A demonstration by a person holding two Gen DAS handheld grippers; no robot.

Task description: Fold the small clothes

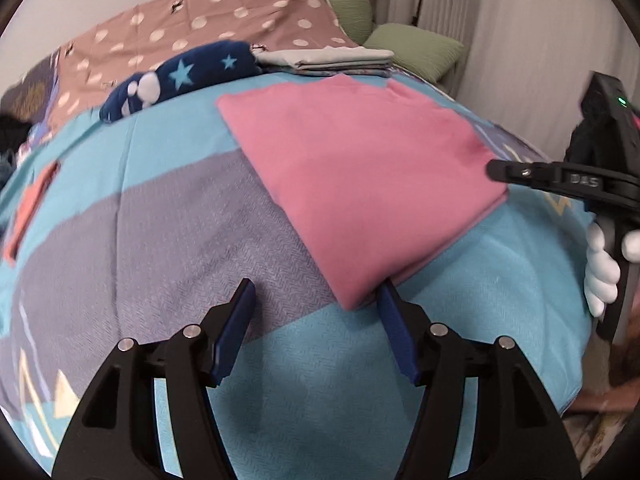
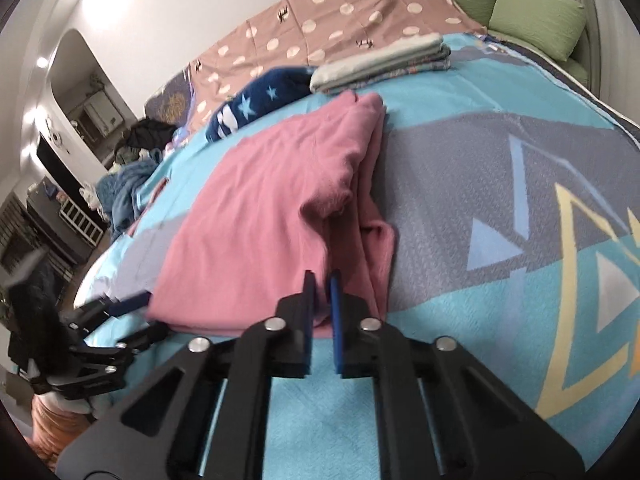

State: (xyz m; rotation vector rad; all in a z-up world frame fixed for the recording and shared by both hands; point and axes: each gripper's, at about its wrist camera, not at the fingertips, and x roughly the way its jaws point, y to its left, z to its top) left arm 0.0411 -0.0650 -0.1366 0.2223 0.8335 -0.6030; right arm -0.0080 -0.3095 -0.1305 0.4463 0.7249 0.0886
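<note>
Your lighting is soft and even indoors, shadows faint. In the right wrist view, ceiling lights (image 2: 42, 62) glare at upper left. Fisheye distortion bows the bed (image 1: 280, 360) and blackens frame corners. Motion blur smears the far edges; near fabric weave stays sharp.

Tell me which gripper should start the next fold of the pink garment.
Right, probably. The right gripper sits nearly closed at the pink garment's bunched edge, though any pinch is unclear. The left gripper is wide open, one finger just touching the near corner.
</note>
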